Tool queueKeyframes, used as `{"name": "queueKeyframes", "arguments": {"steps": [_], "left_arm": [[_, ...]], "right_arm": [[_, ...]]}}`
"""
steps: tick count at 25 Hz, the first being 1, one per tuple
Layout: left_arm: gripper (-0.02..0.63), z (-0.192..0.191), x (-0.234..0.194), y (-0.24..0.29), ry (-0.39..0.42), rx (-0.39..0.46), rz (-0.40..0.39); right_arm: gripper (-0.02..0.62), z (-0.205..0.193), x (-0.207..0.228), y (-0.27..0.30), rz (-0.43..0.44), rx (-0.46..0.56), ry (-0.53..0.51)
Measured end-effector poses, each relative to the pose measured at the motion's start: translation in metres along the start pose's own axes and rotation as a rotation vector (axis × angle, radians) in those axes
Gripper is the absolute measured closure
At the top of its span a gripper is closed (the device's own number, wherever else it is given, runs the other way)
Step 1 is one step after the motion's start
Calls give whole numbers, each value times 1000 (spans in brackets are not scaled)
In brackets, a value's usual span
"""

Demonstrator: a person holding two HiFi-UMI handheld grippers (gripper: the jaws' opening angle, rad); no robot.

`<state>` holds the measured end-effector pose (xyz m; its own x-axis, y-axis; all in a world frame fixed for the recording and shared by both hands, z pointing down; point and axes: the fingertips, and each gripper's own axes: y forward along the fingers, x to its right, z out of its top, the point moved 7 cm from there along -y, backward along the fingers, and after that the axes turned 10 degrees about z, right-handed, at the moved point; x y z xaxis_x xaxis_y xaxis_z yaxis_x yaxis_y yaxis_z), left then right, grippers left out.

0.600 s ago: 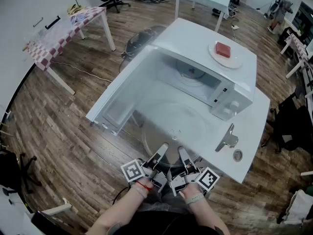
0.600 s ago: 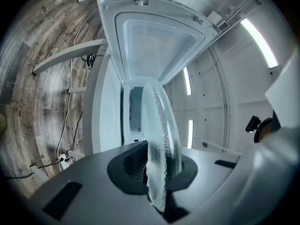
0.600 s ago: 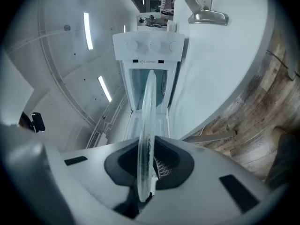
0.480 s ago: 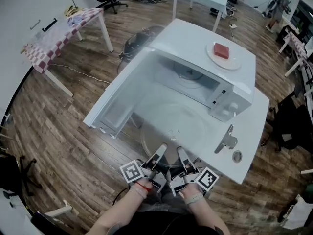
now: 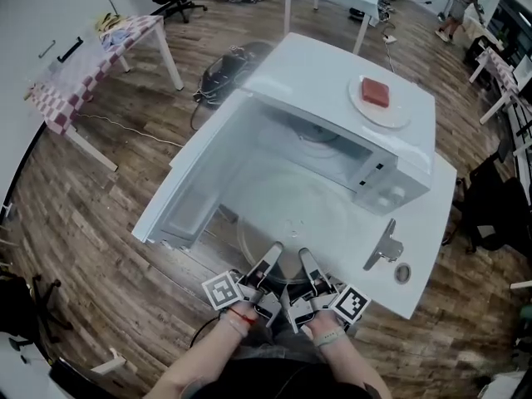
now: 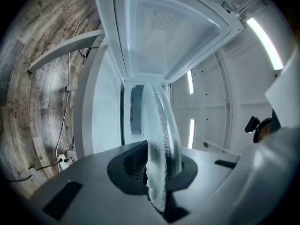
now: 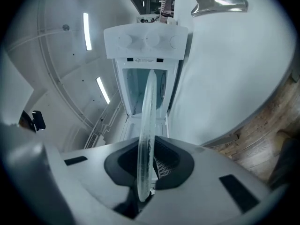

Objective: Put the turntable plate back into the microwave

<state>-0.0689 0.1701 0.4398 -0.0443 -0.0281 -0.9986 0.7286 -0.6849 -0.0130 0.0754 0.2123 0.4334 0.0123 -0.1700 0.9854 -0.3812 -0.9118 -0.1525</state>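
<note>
Wood floor (image 5: pixel 100 248) fills the left and bottom of the head view. A checked table (image 5: pixel 83 65) stands upper left.

White worktop (image 5: pixel 424 248) runs from ctr to lower right and carries the microwave (image 5: pixel 332 73), which sits ctr-top of frame. Its door (image 5: pixel 187 194) is swung wide open toward the left, and the cavity faces the person. The control panel w/ knobs is on the right side of the front.

Glass turntable (image 5: pixel 291 219) is at lower ctr, held roughly level in front of the open cavity. Its far rim is at the cavity mouth; can't tell if it has crossed the sill. The near rim sits in both tools, side by side at bottom ctr.

L tool (image 5: pixel 273 252) is clamped on the near rim. In the left gripper view the glass edge (image 6: pixel 159 139) stands btw the dark pads of the L tool (image 6: pixel 157 170), w/ the door above it.

R tool (image 5: pixel 303 258) is just beside it, also clamped on the rim. In the right gripper view the thin glass edge (image 7: pixel 147 121) runs btw the pads of the R tool (image 7: pixel 146 172), w/ the knob panel beyond.

A dish (image 5: pixel 401 116) on the microwave top, upper right, holds a red block (image 5: pixel 376 92). A metal bracket (image 5: pixel 382 248) lies on the worktop at right, near the R tool.
</note>
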Motion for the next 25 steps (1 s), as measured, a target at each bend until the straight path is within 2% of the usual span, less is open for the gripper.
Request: {"name": "queueKeyframes", "arguments": {"steps": [25], "left_arm": [[568, 51, -7, 47, -4, -45, 11]], "right_arm": [[554, 21, 17, 57, -12, 36, -26]]}}
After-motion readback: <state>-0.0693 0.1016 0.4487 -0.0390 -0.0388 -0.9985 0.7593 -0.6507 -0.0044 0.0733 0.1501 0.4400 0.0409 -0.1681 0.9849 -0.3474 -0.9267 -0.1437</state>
